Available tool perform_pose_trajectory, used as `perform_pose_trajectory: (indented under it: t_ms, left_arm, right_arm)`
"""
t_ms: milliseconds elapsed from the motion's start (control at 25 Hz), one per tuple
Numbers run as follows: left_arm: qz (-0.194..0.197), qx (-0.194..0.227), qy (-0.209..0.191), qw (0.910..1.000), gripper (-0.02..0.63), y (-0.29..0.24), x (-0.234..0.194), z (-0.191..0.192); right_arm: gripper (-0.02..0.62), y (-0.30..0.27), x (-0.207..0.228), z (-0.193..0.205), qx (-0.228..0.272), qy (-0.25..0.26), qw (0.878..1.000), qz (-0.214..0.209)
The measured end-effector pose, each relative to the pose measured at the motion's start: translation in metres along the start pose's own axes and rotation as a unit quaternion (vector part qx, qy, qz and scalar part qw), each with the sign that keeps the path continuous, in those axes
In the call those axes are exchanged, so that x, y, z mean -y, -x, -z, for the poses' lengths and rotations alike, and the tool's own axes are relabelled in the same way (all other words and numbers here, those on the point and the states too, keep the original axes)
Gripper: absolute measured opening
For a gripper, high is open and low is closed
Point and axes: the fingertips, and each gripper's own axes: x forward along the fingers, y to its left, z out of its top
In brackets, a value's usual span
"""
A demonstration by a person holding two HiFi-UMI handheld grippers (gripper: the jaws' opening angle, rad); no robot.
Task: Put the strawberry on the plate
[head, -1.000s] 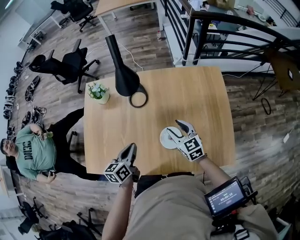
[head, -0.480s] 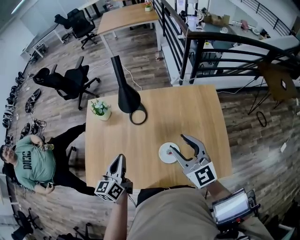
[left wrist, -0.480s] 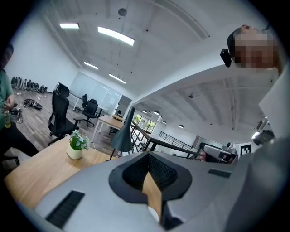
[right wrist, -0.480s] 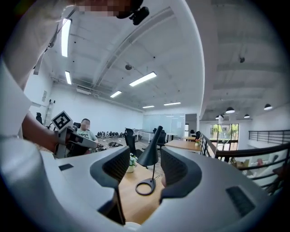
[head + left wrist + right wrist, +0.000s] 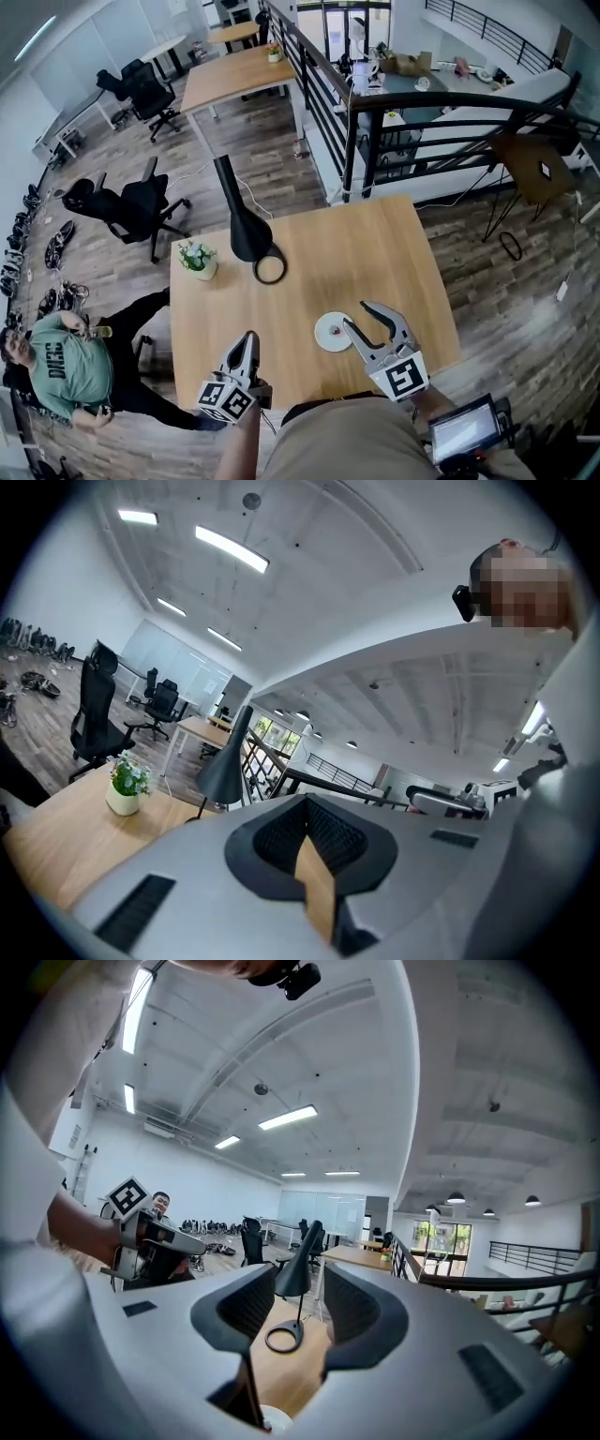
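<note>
A small red strawberry (image 5: pixel 335 329) lies on the white plate (image 5: pixel 323 339) near the table's front edge. My right gripper (image 5: pixel 357 315) hovers just right of the plate, apart from it. Its jaws are closing and nothing is between them. In the right gripper view the right gripper (image 5: pixel 300 1314) frames bare tabletop, and the plate's rim (image 5: pixel 274 1421) shows at the bottom edge. My left gripper (image 5: pixel 250 337) is shut and empty at the front left. In the left gripper view the left gripper's (image 5: pixel 306 829) pads meet.
A black desk lamp (image 5: pixel 246 229) with a ring base (image 5: pixel 270 270) stands at the back left of the wooden table (image 5: pixel 375 253). A potted plant (image 5: pixel 198 258) sits beside the lamp. A person (image 5: pixel 52 367) sits on the floor at left. Railings run behind the table.
My right gripper has drawn back off the plate toward the front edge, and its jaws have narrowed. The strawberry stays on the plate. The left gripper has barely moved.
</note>
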Motion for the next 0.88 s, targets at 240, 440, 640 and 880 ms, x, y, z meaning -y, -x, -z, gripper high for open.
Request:
perform_pose_trajectory:
  t_ms: [240, 440, 640, 880]
  left_arm:
    - [0.028, -0.011, -0.001, 0.9995, 0.003, 0.002, 0.005, -0.003]
    - [0.037, -0.013, 0.008, 0.9992, 0.003, 0.006, 0.002, -0.001]
    - [0.034, -0.022, 0.017, 0.999, 0.003, 0.011, 0.002, 0.0]
    - [0.04, -0.012, 0.017, 0.999, 0.003, 0.012, 0.002, -0.003]
  right_arm:
    - [0.168, 0.004, -0.015, -0.009, 0.001, 0.002, 1.0, 0.011]
    - [0.135, 0.0, -0.02, -0.012, -0.001, 0.003, 1.0, 0.013]
    - [0.132, -0.002, -0.025, -0.018, 0.006, -0.002, 1.0, 0.013]
    - [0.132, -0.007, -0.027, -0.014, 0.0, 0.0, 1.0, 0.009]
